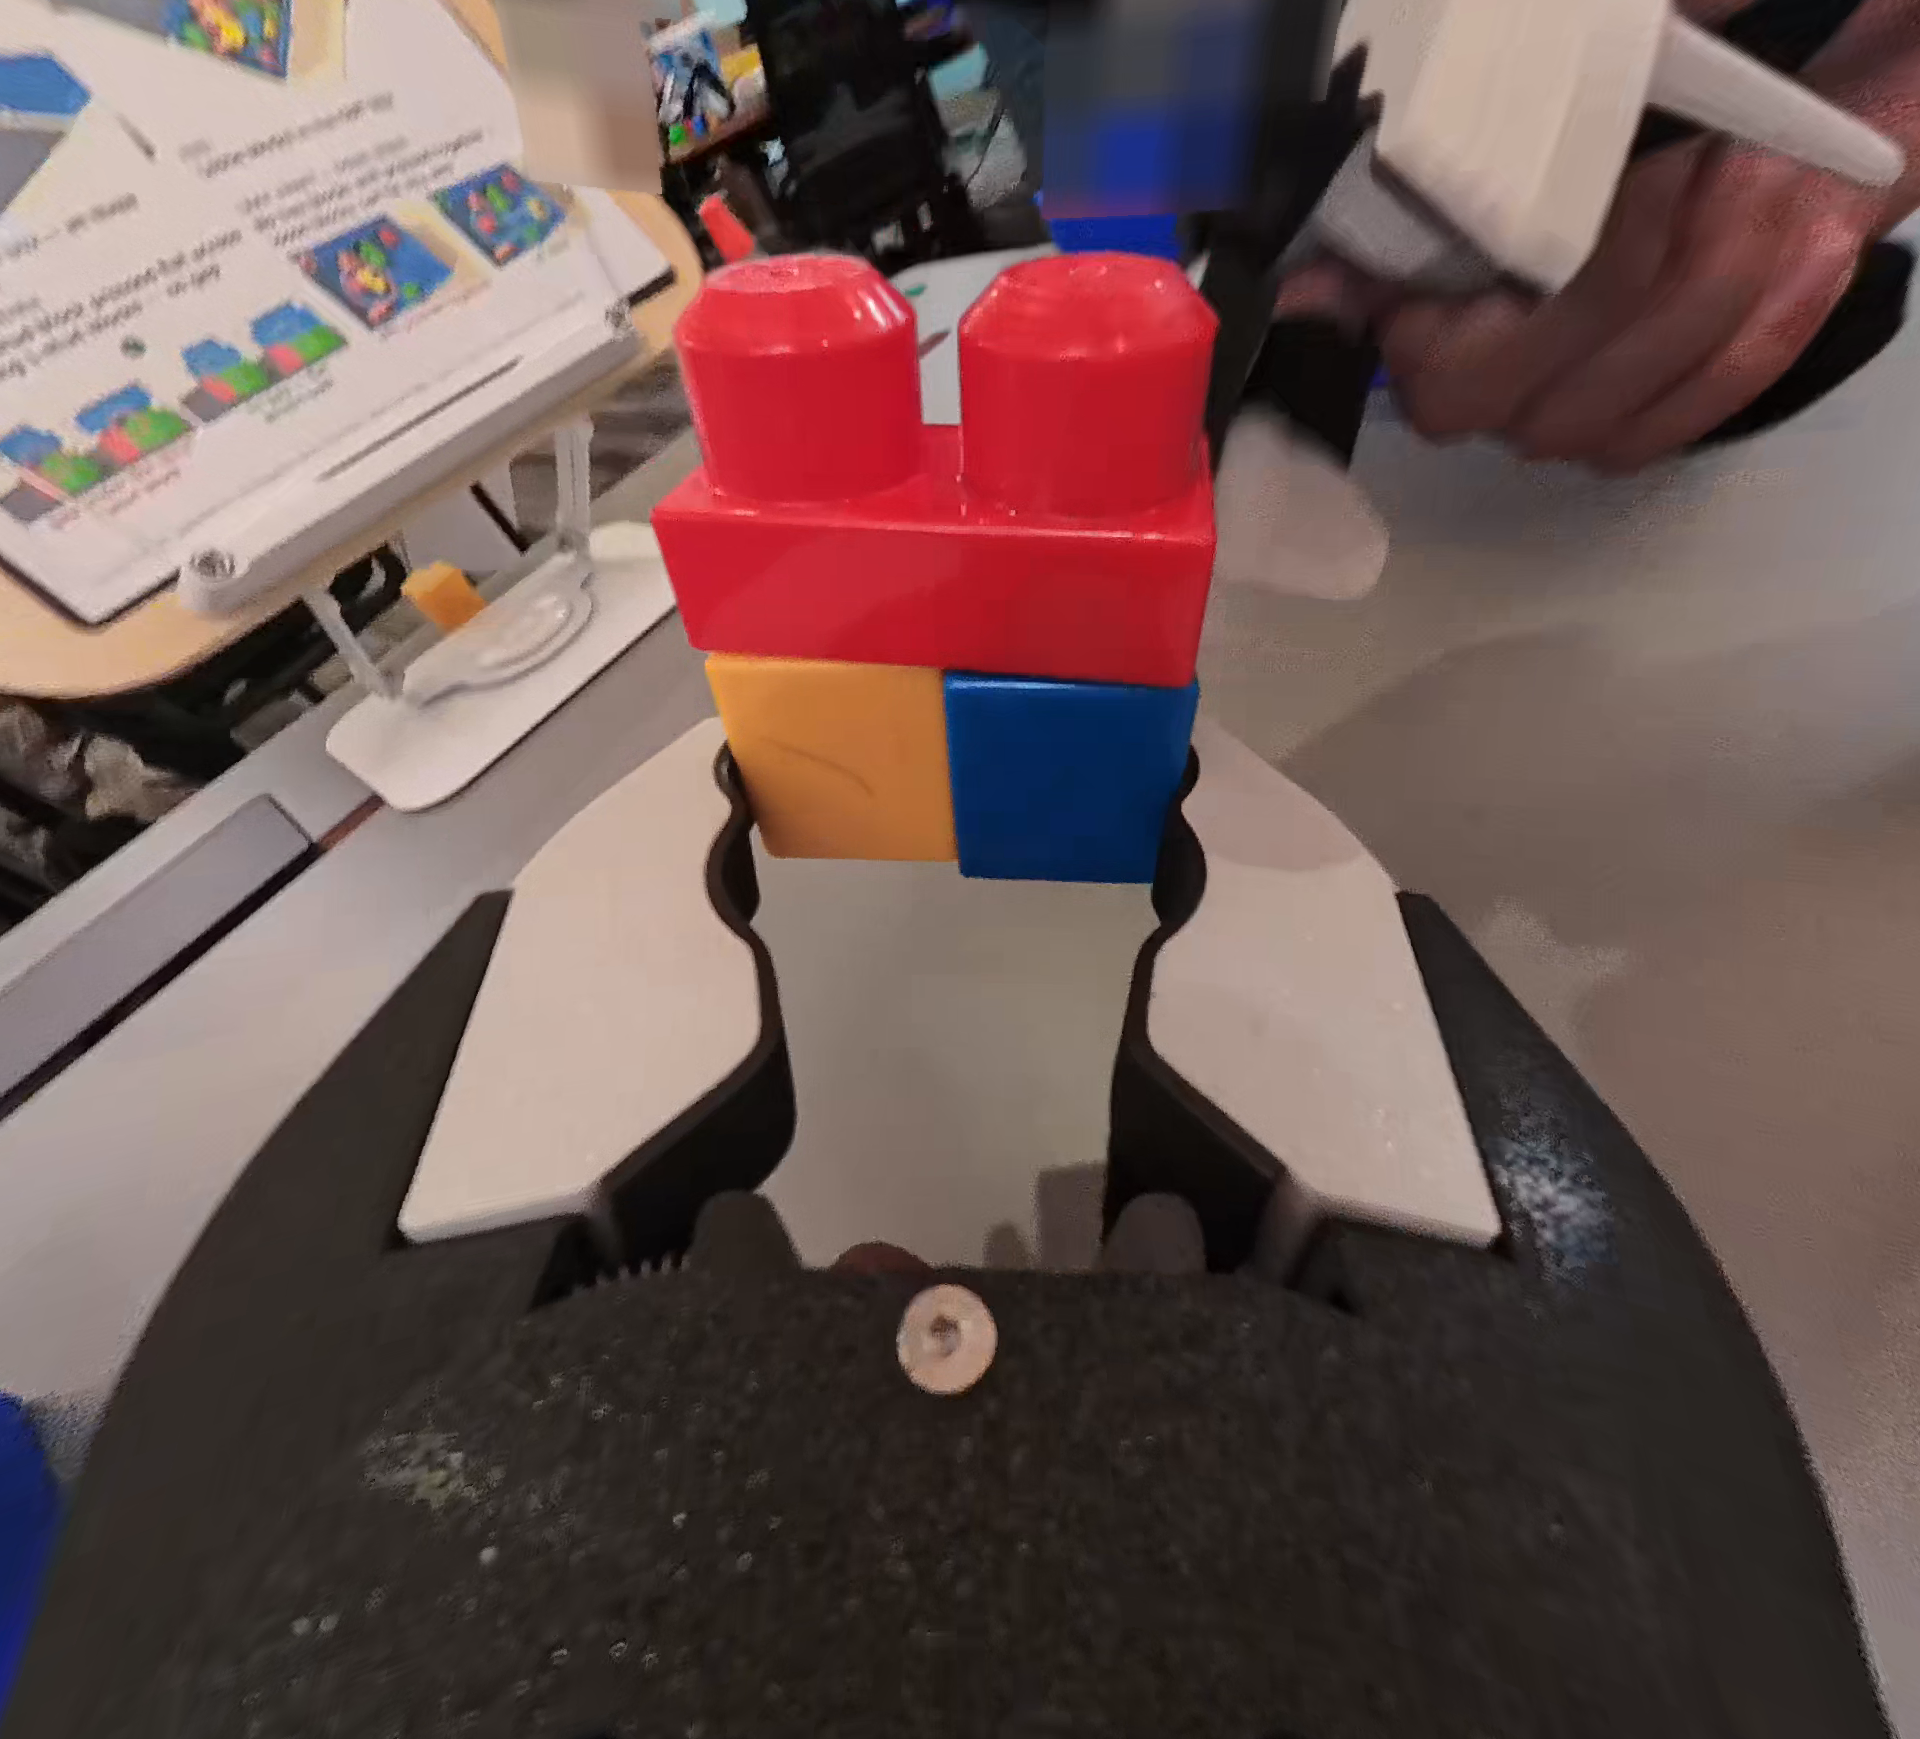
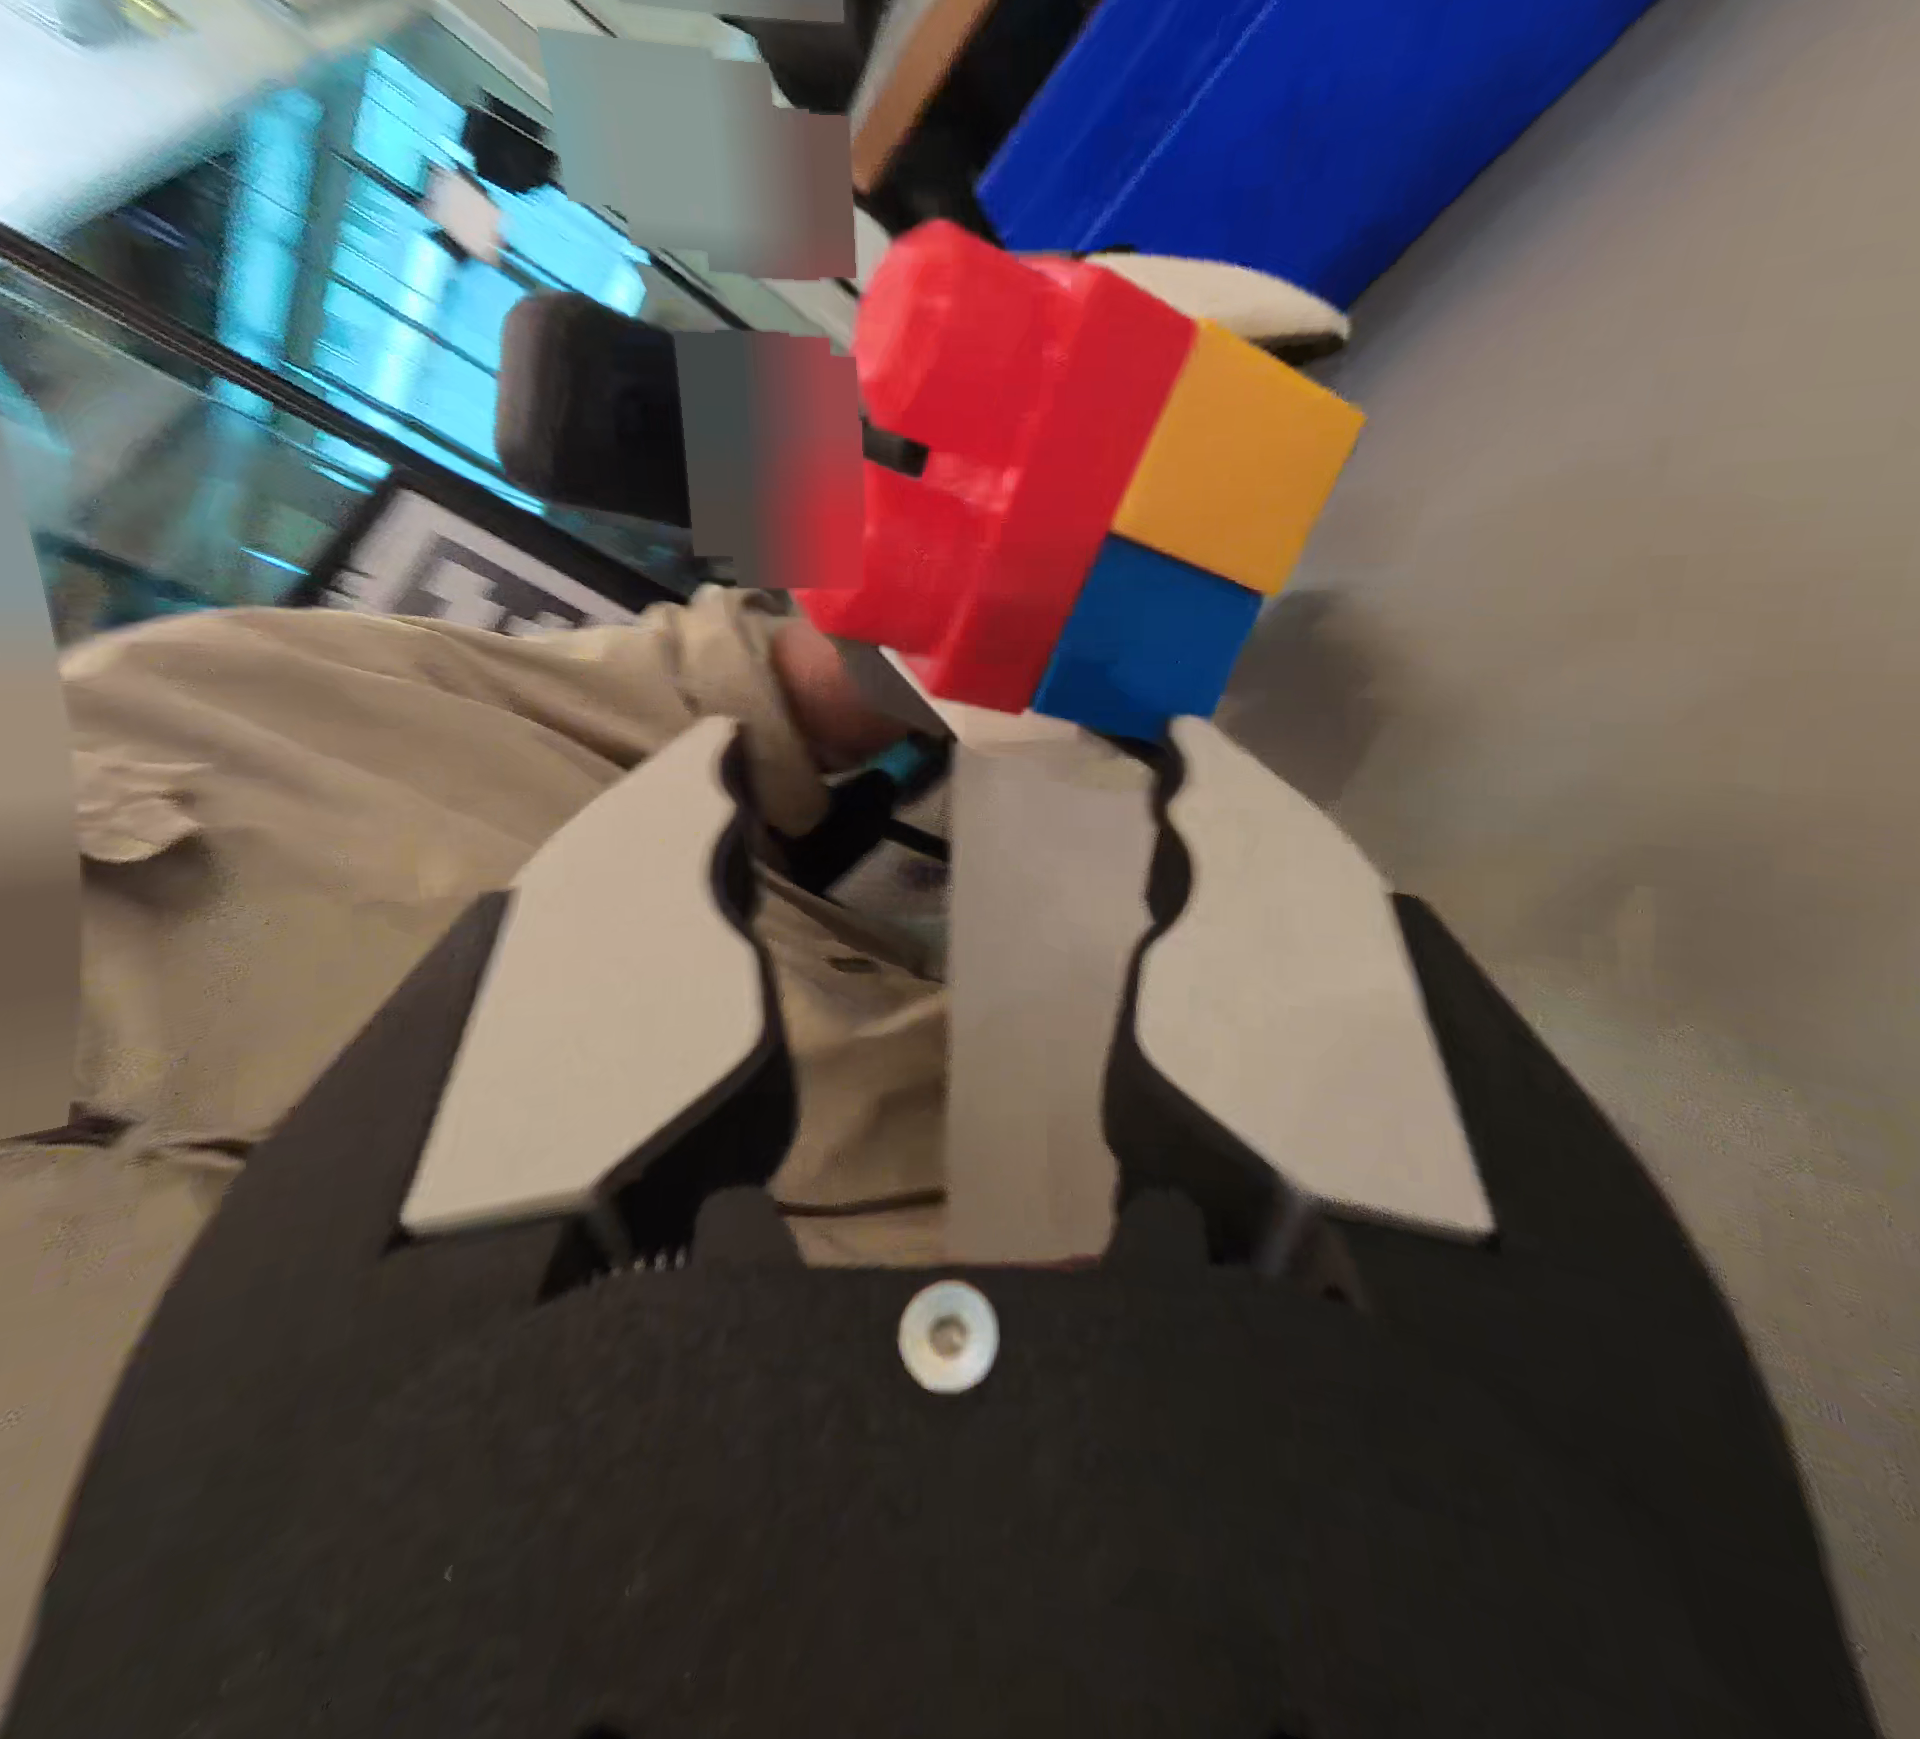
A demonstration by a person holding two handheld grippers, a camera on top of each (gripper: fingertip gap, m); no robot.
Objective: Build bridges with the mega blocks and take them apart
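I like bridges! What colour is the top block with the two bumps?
Red, clearest in the left wrist view.

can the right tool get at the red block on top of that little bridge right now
Probably yes. The right tool is open with the red block just ahead, its sides uncovered; the left tool clamps only the yellow block and blue block.

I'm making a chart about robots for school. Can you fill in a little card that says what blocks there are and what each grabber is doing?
bridge: red block sitting across a yellow block and a blue block
legs: yellow and blue, side by side, touching
left gripper: fingers at the outer sides of the two legs, apparently clamping them
right gripper: open, empty, just short of the bridge
surface: grey table
nearby: instruction sheet on a stand; blue bin
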